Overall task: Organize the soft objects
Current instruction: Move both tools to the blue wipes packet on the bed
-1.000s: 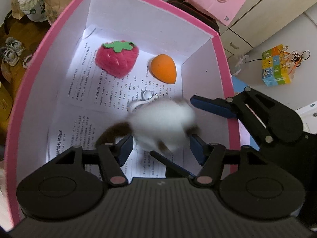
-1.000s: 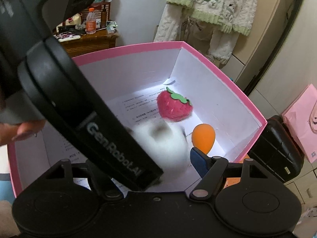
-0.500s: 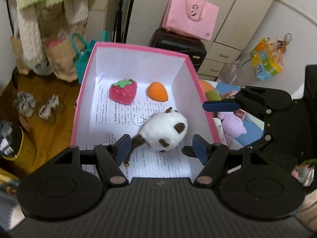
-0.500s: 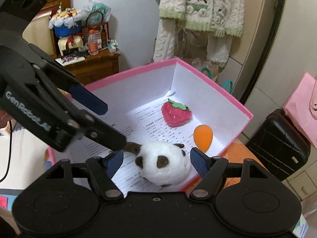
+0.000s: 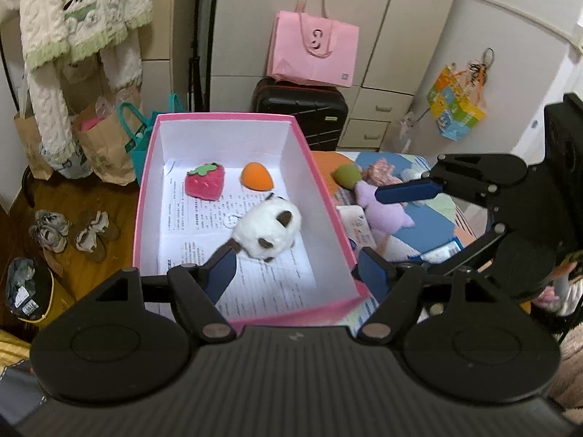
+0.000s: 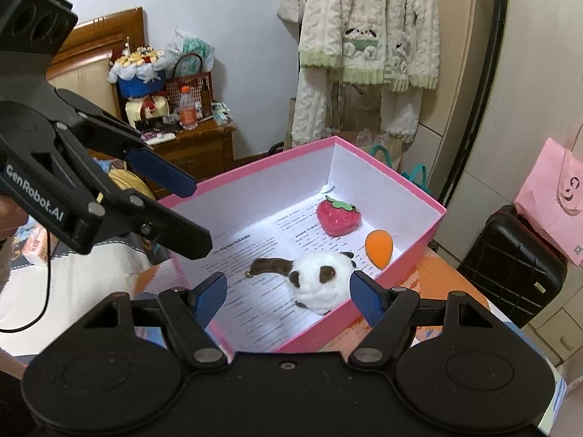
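Note:
A pink box [image 5: 320, 185] [image 6: 255, 169] with white walls and printed paper on its floor holds a red strawberry plush [image 5: 204, 184] [image 6: 337, 216], an orange egg-shaped sponge [image 5: 257, 176] [image 6: 379, 247] and a white plush with dark patches and a brown tail [image 5: 266, 231] [image 6: 317, 276]. My left gripper [image 5: 297, 273] hangs above the box's near end. Its jaws are opening with nothing between them, and the white plush lies free below. My right gripper [image 6: 288, 298] hovers open over the box's near corner, holding nothing. A purple plush [image 5: 379, 207] and a green one [image 5: 348, 176] lie outside, right of the box.
A black suitcase [image 5: 302, 109] with a pink bag [image 5: 311, 54] on it stands behind the box. Paper bags [image 5: 102, 145] and shoes [image 5: 69, 229] sit on the floor to the left. A cluttered wooden nightstand [image 6: 196, 145] and hanging knit sweaters [image 6: 364, 36] are beyond.
Both grippers have risen and drawn back from the box. The white plush, blurred between the left fingers a second ago, now rests on the box floor. The left jaws have widened.

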`<state>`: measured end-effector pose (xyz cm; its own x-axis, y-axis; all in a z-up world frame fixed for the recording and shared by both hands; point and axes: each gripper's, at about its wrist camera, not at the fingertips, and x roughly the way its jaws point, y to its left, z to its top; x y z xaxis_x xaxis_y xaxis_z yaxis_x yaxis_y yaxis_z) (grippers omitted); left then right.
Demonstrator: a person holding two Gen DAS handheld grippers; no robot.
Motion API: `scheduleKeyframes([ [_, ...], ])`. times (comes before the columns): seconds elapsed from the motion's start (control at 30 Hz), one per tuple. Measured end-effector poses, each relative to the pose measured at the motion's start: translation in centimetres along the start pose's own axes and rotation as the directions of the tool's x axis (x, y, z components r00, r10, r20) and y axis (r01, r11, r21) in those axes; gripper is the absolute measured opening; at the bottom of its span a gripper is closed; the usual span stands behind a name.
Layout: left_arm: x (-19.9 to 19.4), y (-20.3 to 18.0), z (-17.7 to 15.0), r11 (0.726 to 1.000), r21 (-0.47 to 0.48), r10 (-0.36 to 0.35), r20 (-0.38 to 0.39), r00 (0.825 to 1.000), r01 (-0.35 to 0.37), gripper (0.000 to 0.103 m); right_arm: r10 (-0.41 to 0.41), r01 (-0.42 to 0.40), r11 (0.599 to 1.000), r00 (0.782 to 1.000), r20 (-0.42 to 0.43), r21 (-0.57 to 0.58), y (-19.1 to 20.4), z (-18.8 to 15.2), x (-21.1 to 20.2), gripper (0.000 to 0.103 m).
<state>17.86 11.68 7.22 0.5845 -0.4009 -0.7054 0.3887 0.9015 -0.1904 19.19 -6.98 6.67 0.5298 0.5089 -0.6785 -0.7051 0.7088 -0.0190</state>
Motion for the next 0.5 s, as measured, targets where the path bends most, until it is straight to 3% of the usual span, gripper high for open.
scheduleKeyframes([
  [0.4, -2.1, -5.0, -3.6, 0.994, 0.104, -0.016, -0.019, 1.000, 0.018, 0.093, -0.009, 0.007, 0.999, 0.999, 0.049, 0.037, 1.0, -4.5, -7.1, 0.079],
  [0.5, -1.9, -5.8, -4.3, 0.990, 0.127, -0.061, -0.025, 0.998, 0.064, 0.094, -0.028, 0.024, 0.998, 0.997, 0.071, 0.055, 0.7, -6.7, -8.9, 0.079],
])
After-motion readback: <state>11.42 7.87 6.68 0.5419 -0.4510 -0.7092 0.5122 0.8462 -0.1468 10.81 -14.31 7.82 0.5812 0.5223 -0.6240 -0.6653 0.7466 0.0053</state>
